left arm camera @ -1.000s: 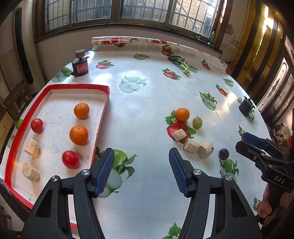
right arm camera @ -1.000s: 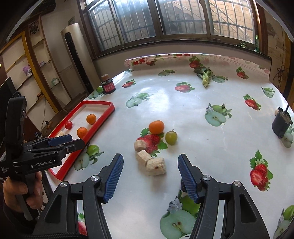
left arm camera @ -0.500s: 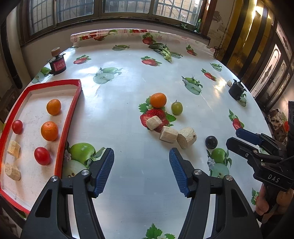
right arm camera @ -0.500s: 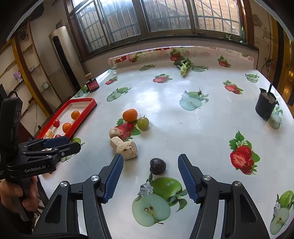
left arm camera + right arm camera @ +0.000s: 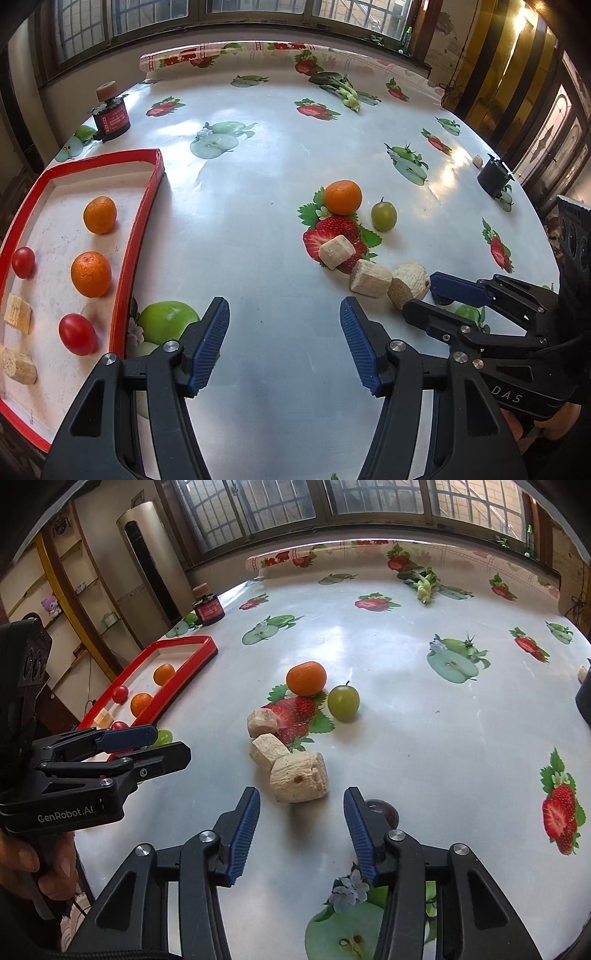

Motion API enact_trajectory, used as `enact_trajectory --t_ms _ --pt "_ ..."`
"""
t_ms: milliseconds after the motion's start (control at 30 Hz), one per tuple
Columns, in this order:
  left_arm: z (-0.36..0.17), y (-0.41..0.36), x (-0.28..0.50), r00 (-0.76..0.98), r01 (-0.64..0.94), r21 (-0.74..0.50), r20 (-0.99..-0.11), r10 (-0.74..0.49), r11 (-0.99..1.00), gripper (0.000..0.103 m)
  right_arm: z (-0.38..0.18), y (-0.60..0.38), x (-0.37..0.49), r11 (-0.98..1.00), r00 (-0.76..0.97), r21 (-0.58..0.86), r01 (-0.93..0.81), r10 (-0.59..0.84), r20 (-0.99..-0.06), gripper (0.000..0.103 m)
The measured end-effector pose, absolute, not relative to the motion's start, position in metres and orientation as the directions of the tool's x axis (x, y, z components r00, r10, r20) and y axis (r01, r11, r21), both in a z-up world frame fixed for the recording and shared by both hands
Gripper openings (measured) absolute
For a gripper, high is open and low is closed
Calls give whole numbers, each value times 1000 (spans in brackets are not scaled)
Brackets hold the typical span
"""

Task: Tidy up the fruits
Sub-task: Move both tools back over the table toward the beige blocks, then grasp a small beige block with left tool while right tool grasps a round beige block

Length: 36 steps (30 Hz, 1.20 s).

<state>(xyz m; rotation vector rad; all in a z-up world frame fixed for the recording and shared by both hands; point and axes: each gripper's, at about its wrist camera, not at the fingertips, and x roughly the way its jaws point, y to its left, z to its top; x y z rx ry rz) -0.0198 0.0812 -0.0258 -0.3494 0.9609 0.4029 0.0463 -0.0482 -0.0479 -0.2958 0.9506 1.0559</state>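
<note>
A red tray (image 5: 142, 221) on the left holds two oranges, two tomatoes and beige chunks. Loose on the fruit-print cloth are an orange (image 5: 342, 197), a green fruit (image 5: 384, 215) and three beige chunks (image 5: 369, 278). My left gripper (image 5: 284, 343) hangs open over bare cloth, with nothing between its fingers. My right gripper (image 5: 303, 830) is closing, and nothing is between its pads. The biggest beige chunk (image 5: 299, 777) lies just past its fingertips. A dark plum (image 5: 386, 810) peeks out beyond the right finger, outside the jaws. The left gripper (image 5: 170, 744) shows at the left.
A dark red-labelled jar (image 5: 110, 120) stands at the back left and a black cup (image 5: 493, 177) at the right edge. A green vegetable (image 5: 343, 90) lies at the far end. A hand (image 5: 40, 871) holds the left gripper's handle.
The right gripper has sunk towards the table and its jaws have narrowed. The plum, earlier between its fingers, now sits outside the right one. The left gripper has moved down and right, towards the loose fruit.
</note>
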Motion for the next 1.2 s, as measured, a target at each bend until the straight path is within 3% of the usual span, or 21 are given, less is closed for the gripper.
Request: enact_trajectory --t_ms 167,267,533,600,700,767,1200 --pt "-39 84 -1 493 -450 -103 -857 150 887 61 -50 -38 53 492 156 216 -843 609 -777 44" --pt "-43 85 9 491 -436 -105 -860 138 894 61 -50 -38 58 490 150 222 -843 611 -777 32" --pt "-50 86 34 499 -384 -112 -860 104 916 61 -42 -60 65 507 201 170 -845 596 -778 32" --pt "-51 83 40 507 -364 -92 -854 114 927 57 -38 -64 66 512 213 158 -844 591 -778 32" --pt "-50 78 47 518 -322 -84 -849 101 943 40 -35 -66 67 518 230 135 -845 580 -782 32" --pt "-49 75 50 524 -290 -96 -849 74 952 23 -38 -63 67 514 222 129 -848 566 -794 34" --pt "-34 80 16 555 -327 -130 -828 79 936 23 -41 -56 65 503 233 110 -857 569 -788 31"
